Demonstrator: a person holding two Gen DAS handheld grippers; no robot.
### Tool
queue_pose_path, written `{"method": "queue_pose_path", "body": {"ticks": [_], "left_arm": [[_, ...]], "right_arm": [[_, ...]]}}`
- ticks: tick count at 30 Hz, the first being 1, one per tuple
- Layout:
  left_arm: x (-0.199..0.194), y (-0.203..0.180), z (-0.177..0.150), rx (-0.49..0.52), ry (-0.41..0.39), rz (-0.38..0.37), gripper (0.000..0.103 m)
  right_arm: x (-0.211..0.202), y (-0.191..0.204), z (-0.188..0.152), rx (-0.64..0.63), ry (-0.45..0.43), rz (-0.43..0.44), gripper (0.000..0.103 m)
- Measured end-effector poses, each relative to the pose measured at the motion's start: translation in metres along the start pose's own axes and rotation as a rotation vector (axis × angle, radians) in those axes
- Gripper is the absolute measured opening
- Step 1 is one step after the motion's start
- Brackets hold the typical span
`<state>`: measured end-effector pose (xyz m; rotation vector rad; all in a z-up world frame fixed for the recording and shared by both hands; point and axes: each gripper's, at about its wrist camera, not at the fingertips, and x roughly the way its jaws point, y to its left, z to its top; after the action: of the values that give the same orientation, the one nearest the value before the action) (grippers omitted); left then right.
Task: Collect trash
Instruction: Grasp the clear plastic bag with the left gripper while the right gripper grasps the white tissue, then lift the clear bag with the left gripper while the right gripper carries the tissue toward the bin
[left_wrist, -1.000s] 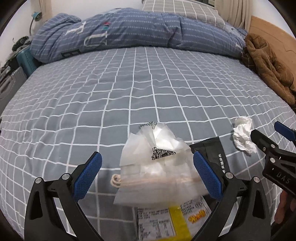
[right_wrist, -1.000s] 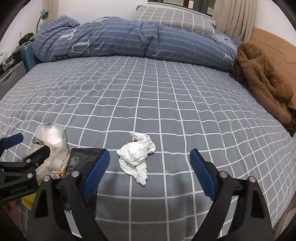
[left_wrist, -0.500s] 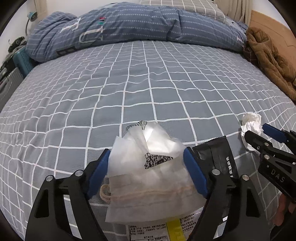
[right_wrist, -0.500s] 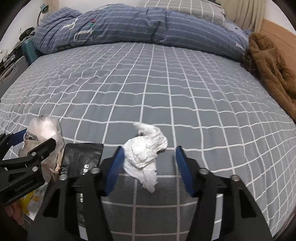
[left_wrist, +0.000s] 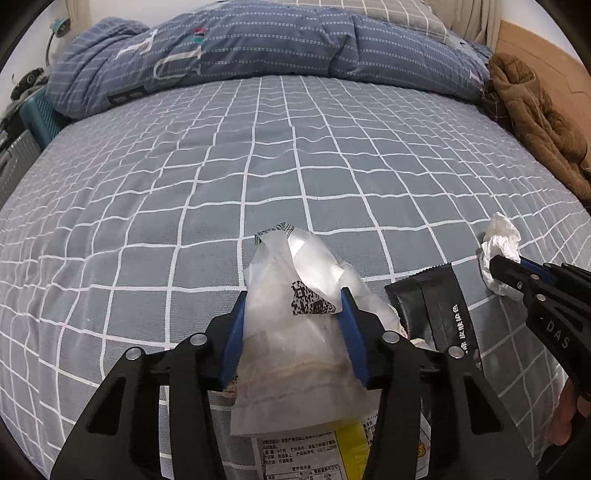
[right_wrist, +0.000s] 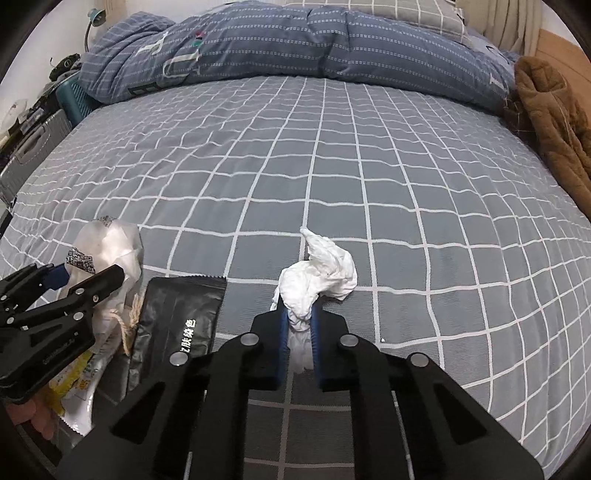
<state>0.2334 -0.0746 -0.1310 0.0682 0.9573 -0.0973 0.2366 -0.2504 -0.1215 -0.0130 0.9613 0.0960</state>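
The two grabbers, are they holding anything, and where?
Left gripper pinches the clear plastic bag across its middle. Right gripper pinches the white tissue by its lower end.

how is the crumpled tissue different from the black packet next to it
The tissue is white, soft and bunched into a lump; the black packet is dark, glossy and printed with white characters. The tissue is pinched in the right hand-held gripper, while the packet lies flat and ungripped on the bed sheet. The packet has a serrated top edge; the tissue's outline is ragged. Both are trash near the bed's front edge.
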Motion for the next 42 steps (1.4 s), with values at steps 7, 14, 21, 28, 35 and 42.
{"method": "queue_pose_path", "body": {"ticks": [7, 14, 21, 28, 35, 42], "left_arm": [[-0.013, 0.0, 0.004, -0.011, -0.026, -0.006, 0.044], [-0.038, 0.004, 0.011, -0.036, -0.078, -0.026, 0.044], [-0.068, 0.007, 0.015, -0.056, -0.135, -0.041, 0.044], [-0.095, 0.001, 0.012, -0.052, -0.168, -0.054, 0.044], [-0.122, 0.001, 0.003, -0.053, -0.202, -0.051, 0.043], [-0.136, 0.005, -0.011, -0.058, -0.202, -0.047, 0.043]], "right_arm": [[-0.015, -0.001, 0.006, 0.002, -0.037, 0.014, 0.011], [-0.034, 0.001, 0.01, 0.003, -0.078, 0.02, 0.011], [-0.059, 0.007, 0.013, -0.008, -0.132, 0.015, 0.011], [-0.084, 0.011, 0.007, -0.012, -0.172, 0.01, 0.011], [-0.109, 0.012, 0.001, 0.007, -0.196, 0.006, 0.011], [-0.131, 0.015, -0.009, 0.015, -0.206, -0.018, 0.011]]}}
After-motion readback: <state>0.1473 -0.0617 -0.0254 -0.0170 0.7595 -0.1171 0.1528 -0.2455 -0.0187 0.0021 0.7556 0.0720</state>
